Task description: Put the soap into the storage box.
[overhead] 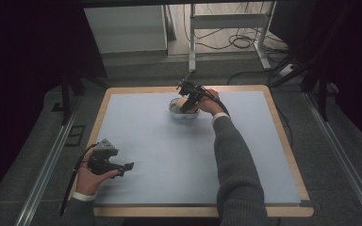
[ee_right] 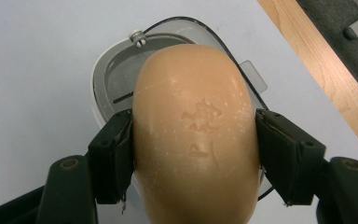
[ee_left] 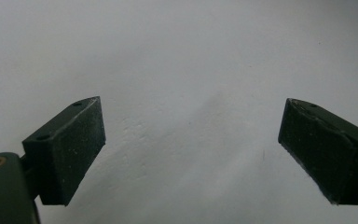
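While right gripper clamps smooth oval soap, embossed.

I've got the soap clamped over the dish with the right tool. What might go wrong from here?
1. The soap bar is rounded and smooth, held by the right tool only at its two sides, so it may slip or twist out.
2. The soap dish is small and sits loose on the blue mat, so a bump could shove it.
3. The left tool rests open near the table's near left corner, too far away to steady the dish.
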Demonstrator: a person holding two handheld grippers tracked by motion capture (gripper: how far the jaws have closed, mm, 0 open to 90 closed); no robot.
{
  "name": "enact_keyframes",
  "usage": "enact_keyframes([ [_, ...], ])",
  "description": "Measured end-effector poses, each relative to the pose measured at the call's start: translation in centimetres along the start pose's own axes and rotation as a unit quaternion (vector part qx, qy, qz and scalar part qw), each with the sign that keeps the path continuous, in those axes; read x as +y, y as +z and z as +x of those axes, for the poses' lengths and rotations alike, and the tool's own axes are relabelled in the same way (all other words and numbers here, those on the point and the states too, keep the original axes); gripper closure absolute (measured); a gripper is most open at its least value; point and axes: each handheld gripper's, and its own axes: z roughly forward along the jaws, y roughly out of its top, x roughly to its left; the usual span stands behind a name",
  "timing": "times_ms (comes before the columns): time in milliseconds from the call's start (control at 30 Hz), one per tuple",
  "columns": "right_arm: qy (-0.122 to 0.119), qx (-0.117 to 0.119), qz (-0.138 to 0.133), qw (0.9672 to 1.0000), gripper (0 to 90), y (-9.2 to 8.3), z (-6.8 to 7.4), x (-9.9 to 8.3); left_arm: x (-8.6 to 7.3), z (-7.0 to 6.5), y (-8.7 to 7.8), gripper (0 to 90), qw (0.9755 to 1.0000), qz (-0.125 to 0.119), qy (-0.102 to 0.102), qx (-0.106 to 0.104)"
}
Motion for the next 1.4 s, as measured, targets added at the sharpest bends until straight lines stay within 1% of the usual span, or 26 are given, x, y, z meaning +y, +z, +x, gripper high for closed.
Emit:
enact_keyframes([
  [167,-0.008,0.002,0.007,0.9999,31.8,0.3,0.2,0.0,0.0,-0.1,0.1,7.5,1.0,0.002,0.001,0.0],
  [200,-0.009,0.002,0.004,0.9999,31.9,0.3,0.3,0.0,0.0,-0.1,0.1,7.6,1.0,0.001,0.001,-0.001],
  [233,-0.004,0.002,-0.003,1.0,31.8,0.1,0.2,0.1,0.0,-0.1,0.1,7.6,1.0,0.002,0.002,-0.001],
  [267,-0.004,0.002,-0.003,1.0,31.8,0.1,0.2,0.1,0.0,-0.1,0.1,7.5,1.0,0.002,0.002,-0.001],
  [300,-0.002,0.003,-0.008,1.0,31.9,-0.2,0.3,0.2,0.0,-0.1,0.1,7.5,1.0,0.001,0.002,-0.001],
  [400,-0.003,0.002,-0.01,0.9999,31.8,-0.5,0.5,0.2,0.1,-0.2,0.1,7.5,1.0,0.001,0.003,-0.001],
  [500,0.002,0.002,-0.015,0.9999,30.9,-0.8,0.7,0.2,0.1,-0.2,0.1,7.5,1.0,0.001,0.003,-0.001],
  [533,0.011,0.001,-0.026,0.9996,29.3,-1.1,0.9,0.1,0.1,-0.2,0.1,7.5,1.0,0.001,0.003,-0.001],
  [600,0.025,0.003,-0.036,0.999,28.6,-1.5,1.0,-0.1,0.1,-0.2,0.1,7.5,1.0,0.0,0.002,-0.001],
  [667,0.044,0.01,-0.055,0.9975,25.5,-2.0,1.3,-0.5,0.1,-0.2,0.1,7.5,1.0,0.001,0.003,-0.001],
  [700,0.048,0.011,-0.06,0.997,24.9,-2.2,1.4,-0.7,0.1,-0.2,0.1,7.6,1.0,0.004,0.006,-0.001],
  [833,0.067,0.01,-0.083,0.9942,21.1,-3.2,2.2,-2.1,0.1,-0.3,0.1,7.6,1.0,0.003,0.007,-0.001],
  [900,0.07,0.006,-0.095,0.993,19.8,-3.6,2.5,-2.8,0.1,-0.3,0.1,7.5,1.0,0.002,0.007,0.001],
  [967,0.078,-0.001,-0.107,0.9911,18.2,-4.2,3.0,-3.8,0.2,-0.3,0.0,7.5,1.0,0.004,0.008,0.003],
  [1033,0.089,-0.008,-0.118,0.9891,17.7,-4.6,3.2,-4.6,0.2,-0.3,0.0,7.5,1.0,-0.002,0.003,0.003],
  [1100,0.1,-0.016,-0.124,0.9871,17.5,-5.2,3.5,-5.7,0.2,-0.3,-0.1,7.6,1.0,-0.003,0.002,0.004],
  [1200,0.115,-0.022,-0.137,0.9836,17.5,-6.1,3.9,-7.6,0.2,-0.4,-0.2,7.6,1.0,-0.004,0.001,0.006],
  [1367,0.126,-0.029,-0.16,0.9787,17.5,-7.5,4.5,-11.0,0.2,-0.4,-0.2,7.5,0.9999,-0.004,0.001,0.01],
  [1400,0.13,-0.034,-0.164,0.9773,17.4,-8.0,4.8,-11.9,0.2,-0.4,-0.1,7.6,0.9999,-0.003,0.001,0.01],
])
